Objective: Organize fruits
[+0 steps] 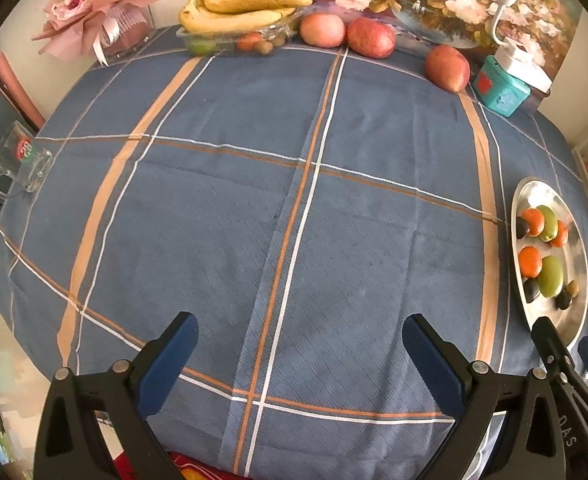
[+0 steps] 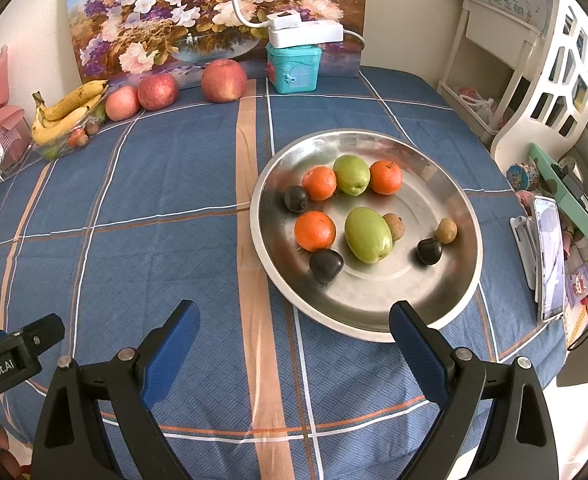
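A round steel plate [image 2: 446,296] on the blue checked tablecloth holds three oranges [image 2: 315,230], two green fruits [image 2: 368,234], three dark plums [image 2: 325,265] and two small brown fruits [image 2: 446,231]. The plate [image 1: 574,248] shows at the right edge in the left wrist view. Bananas [image 1: 234,16] lie on a clear tray at the far edge, with three red apples [image 1: 371,37] beside them. My left gripper [image 1: 300,360] is open and empty over the cloth. My right gripper [image 2: 294,344] is open and empty, just short of the plate's near rim.
A teal box [image 2: 294,68] with a white power strip on it stands before a flower painting [image 2: 214,12]. A pink bouquet [image 1: 94,4] is at the far left, a glass mug [image 1: 22,160] at the left edge. A phone [image 2: 550,256] and clutter lie right of the plate.
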{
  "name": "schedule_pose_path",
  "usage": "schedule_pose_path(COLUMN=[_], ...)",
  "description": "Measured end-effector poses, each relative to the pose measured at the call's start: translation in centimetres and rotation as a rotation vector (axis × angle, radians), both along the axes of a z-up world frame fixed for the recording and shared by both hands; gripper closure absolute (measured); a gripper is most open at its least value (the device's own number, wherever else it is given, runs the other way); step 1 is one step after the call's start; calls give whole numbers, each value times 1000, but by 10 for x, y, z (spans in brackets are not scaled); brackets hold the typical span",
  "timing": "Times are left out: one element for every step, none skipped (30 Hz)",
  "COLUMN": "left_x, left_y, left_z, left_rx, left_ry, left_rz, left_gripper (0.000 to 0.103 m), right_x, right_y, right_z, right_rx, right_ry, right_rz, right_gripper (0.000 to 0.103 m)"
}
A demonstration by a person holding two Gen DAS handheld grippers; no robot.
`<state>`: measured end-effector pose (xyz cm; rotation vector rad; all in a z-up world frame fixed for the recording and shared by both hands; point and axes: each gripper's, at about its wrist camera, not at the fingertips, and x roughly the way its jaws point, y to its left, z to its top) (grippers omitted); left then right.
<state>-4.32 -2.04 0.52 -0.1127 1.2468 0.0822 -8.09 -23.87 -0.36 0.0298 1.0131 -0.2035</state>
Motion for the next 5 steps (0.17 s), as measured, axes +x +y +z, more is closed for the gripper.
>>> schedule_pose_path(left_x=[0, 0, 0, 0, 0], left_y=[0, 0, 0, 1, 1], left_z=[1, 1, 1, 2, 2], left_rx=[5, 8, 9, 8, 7], left_ry=[-3, -5, -6, -7, -9], left_rz=[1, 1, 1, 1, 0], left_gripper=[0, 0, 0, 0, 0], right_x=[0, 0, 0, 0, 0], right_y=[0, 0, 0, 0, 0], right_z=[0, 0, 0, 0, 0], right_rx=[-1, 0, 0, 1, 1], right_ry=[0, 0, 0, 0, 0], right_rz=[1, 0, 0, -1, -2], right_gripper=[7, 7, 7, 7, 7])
